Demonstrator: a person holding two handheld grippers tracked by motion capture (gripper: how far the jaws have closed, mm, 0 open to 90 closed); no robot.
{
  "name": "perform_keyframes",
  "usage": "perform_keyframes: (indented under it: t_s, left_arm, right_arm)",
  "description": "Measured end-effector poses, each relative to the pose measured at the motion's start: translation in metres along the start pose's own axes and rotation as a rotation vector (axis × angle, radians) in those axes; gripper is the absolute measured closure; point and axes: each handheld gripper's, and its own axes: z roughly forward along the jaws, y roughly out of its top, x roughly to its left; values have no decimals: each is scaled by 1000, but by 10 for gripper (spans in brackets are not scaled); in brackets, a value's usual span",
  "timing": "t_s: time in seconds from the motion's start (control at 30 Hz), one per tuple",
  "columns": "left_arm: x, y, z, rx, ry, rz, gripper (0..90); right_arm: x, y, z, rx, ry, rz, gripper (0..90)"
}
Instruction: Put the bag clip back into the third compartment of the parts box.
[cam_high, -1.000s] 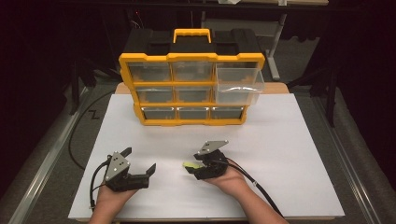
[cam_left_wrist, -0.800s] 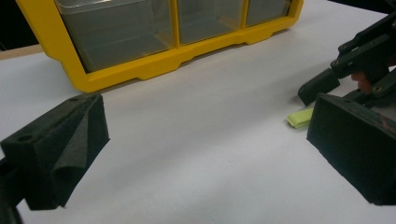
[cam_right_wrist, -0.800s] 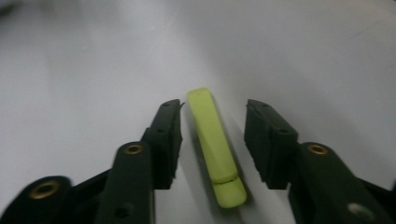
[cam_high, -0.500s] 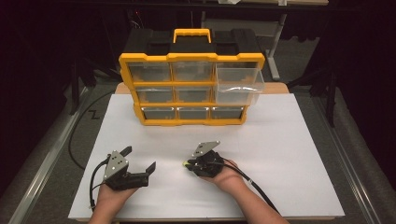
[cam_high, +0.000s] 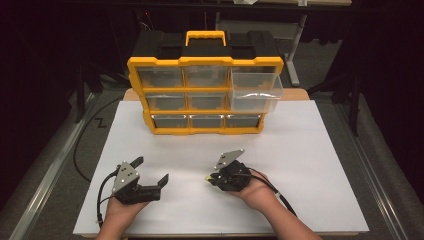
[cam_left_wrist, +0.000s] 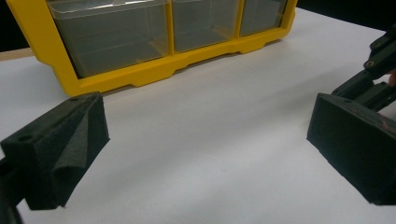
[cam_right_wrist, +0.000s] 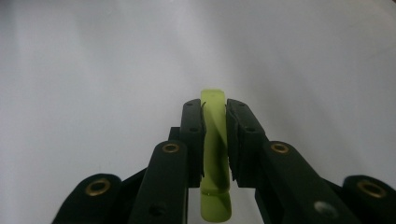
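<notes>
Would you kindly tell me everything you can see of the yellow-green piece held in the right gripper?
The piece is a thin, flat, pale yellow-green strip that looks like smooth plastic. It stands on edge between the right gripper, whose fingers press on both its flat faces. One end pokes just past the fingertips; the other runs back between them. From above it shows as a small light tip low over the white sheet. What it is cannot be told.

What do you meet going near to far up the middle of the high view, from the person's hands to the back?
Left gripper with jaws open, about level with the right gripper shut on a yellow-green piece → bare white table sheet → yellow drawer organizer, its upper right drawer pulled out.
</notes>
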Motion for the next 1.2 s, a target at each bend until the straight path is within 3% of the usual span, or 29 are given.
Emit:
perform_keyframes:
  t_s: [0.3,0.4,0.9,1.2]
  left_arm:
    - [-1,0,0,9,-3,11,4]
    - [-1,0,0,3,-7,12,3]
    - [-5,0,0,6,-19,28,4]
    - [-6,0,0,-2,-20,31,4]
  right_arm:
    - [-12,-23,-27,61,-1,30,790]
    - [-17,-33,-36,89,5,60,790]
    - [-30,-59,-61,198,21,63,790]
    - [-37,-67,-76,234,26,71,790]
